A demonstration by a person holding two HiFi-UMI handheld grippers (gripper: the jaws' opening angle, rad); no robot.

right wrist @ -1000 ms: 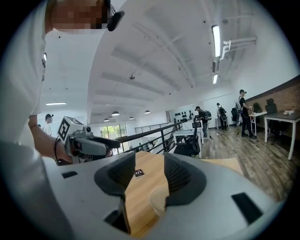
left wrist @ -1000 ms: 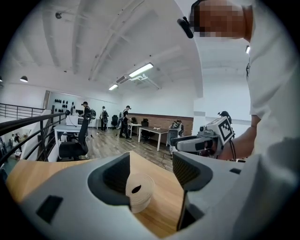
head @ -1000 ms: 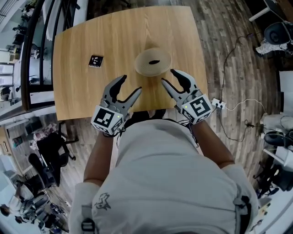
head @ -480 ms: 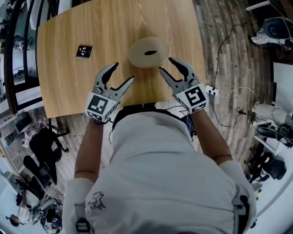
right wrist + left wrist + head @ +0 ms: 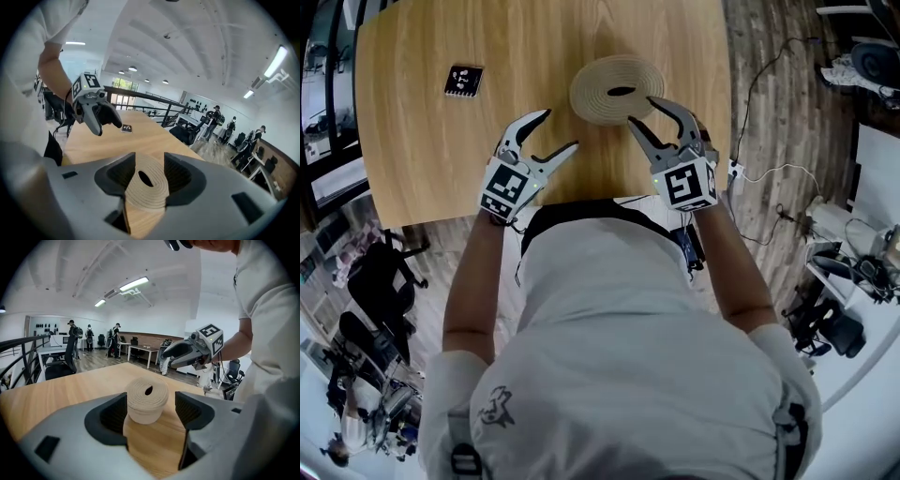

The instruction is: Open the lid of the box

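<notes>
Well, the round beige box bears a ribbed lid.

Round beige coiled-rope box, lid on.
It sits upright on the light wooden table, its ridged lid closed flat on top, dark oval hole at the centre.

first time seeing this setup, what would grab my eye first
A round woven box with its lid on sits in the middle of the wooden table. The left tool and right tool are at its near side, both open with nothing gripped; the left's jaws have just been opening. A small black marker tile lies to the far left.
</notes>
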